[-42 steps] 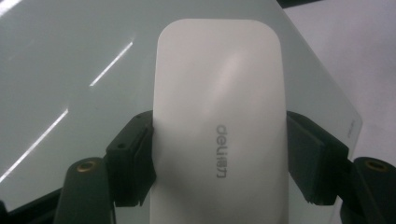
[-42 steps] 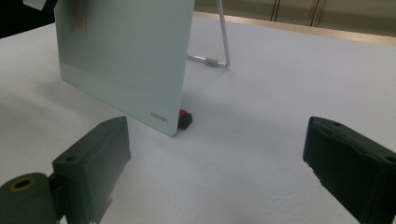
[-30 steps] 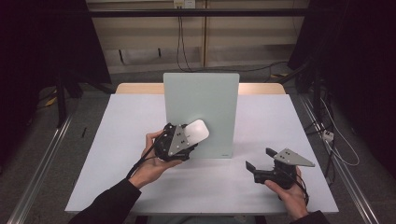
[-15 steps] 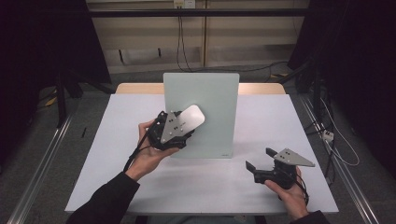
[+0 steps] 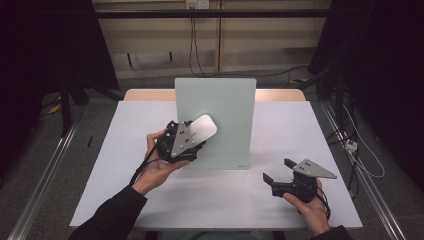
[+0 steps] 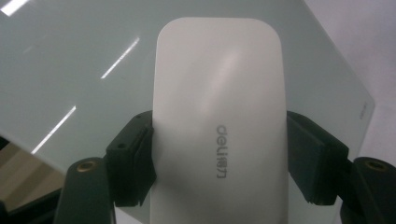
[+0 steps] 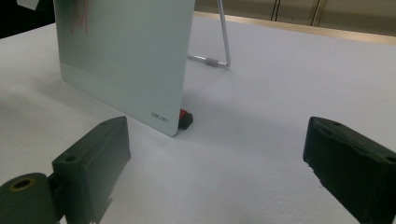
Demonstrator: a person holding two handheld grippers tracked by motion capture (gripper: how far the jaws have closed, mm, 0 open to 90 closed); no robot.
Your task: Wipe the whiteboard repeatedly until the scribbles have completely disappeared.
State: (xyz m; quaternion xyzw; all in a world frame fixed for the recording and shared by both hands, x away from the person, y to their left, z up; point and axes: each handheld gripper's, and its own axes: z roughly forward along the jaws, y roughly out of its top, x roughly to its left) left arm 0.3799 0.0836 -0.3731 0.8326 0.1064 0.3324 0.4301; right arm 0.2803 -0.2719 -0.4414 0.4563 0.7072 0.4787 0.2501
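My left gripper point(image 5: 196, 137) sits in the middle-left of the high view, clamped on a smooth white rounded-rectangle eraser block with grey lettering point(image 6: 219, 121); in the left gripper view the two black jaws press its long sides just below its middle, so most of the block stands out ahead of the pads toward the top of the frame. I judge the step in hand to be wiping the pale green frosted glass board standing upright on a wire stand point(image 5: 220, 115), which fills the background behind the eraser. To do it well I would keep the grip firm and square, bring the eraser's working face flat to the glass rather than leading with an edge, and press lightly, since the board only leans on its thin stand and a hard push could tip it backward or slide it. Whether the eraser already touches the glass I cannot tell. Some red marks show at the upper left of the right gripper view, so I would aim the strokes there. My right gripper point(image 5: 279, 172) rests low at the lower right of the high view, jaws wide apart and holding nothing, on the white counter point(image 5: 150, 200) near the board's lower right corner, handy to steady it.
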